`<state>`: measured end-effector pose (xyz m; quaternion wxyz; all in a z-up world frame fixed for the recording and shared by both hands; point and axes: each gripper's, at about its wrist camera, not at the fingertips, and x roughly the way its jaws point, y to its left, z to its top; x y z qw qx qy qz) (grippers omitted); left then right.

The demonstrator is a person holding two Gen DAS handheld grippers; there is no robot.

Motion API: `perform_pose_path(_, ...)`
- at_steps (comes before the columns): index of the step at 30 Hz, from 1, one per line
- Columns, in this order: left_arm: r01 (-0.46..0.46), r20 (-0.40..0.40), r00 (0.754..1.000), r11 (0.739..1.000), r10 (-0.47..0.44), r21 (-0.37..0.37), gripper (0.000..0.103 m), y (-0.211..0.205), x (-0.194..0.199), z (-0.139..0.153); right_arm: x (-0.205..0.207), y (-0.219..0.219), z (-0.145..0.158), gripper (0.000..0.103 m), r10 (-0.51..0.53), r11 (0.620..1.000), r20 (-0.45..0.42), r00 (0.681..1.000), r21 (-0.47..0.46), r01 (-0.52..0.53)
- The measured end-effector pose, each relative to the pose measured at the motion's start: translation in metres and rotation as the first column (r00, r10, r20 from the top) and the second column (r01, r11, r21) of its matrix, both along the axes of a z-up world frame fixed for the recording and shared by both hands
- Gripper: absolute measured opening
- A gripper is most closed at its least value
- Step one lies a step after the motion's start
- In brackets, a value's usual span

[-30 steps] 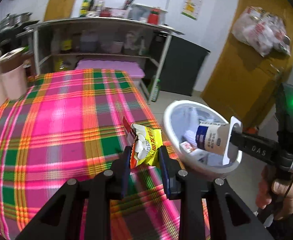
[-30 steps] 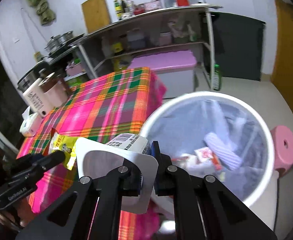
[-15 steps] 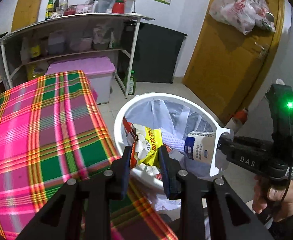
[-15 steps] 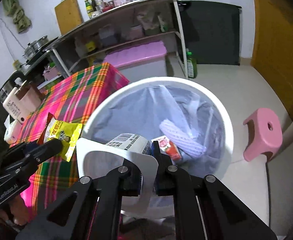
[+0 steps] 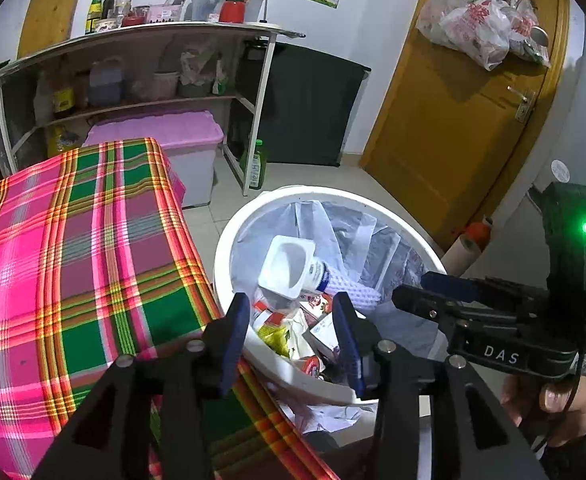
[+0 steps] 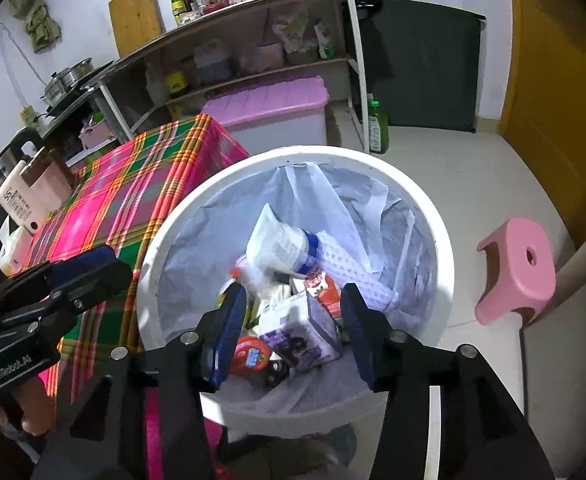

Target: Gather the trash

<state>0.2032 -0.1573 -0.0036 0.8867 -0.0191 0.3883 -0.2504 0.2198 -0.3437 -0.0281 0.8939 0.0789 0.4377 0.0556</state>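
Both grippers empty over the bin, trash down inside!

The left gripper (image 5: 291, 334) hangs over the near rim of the white bin (image 5: 229, 240) with its jaws spread wide and nothing between them, and the right gripper (image 6: 293, 330) sits right above the liner, equally spread and bare. Down in the bin lies the white cup (image 5: 289, 266), tipped on its side atop the pile, with the yellow snack wrapper (image 5: 273, 334) crumpled just below it among cartons and a red lid (image 6: 251, 354) (quite a heap in there). Both tools point straight into the opening, which suits a drop: anything let go here lands inside the liner, not on the plaid tablecloth (image 5: 73, 248) touching the bin's left side. No loose trash shows on the visible cloth, so this round looks about done.
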Motion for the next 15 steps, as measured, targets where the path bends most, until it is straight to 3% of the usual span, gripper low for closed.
perform_pose_path(15,-0.053,0.036,0.998,0.999,0.053,-0.013,0.045,0.025,-0.037,0.015,-0.050,0.023,0.024,0.050,0.047,0.999,0.070,0.996,0.003,-0.048)
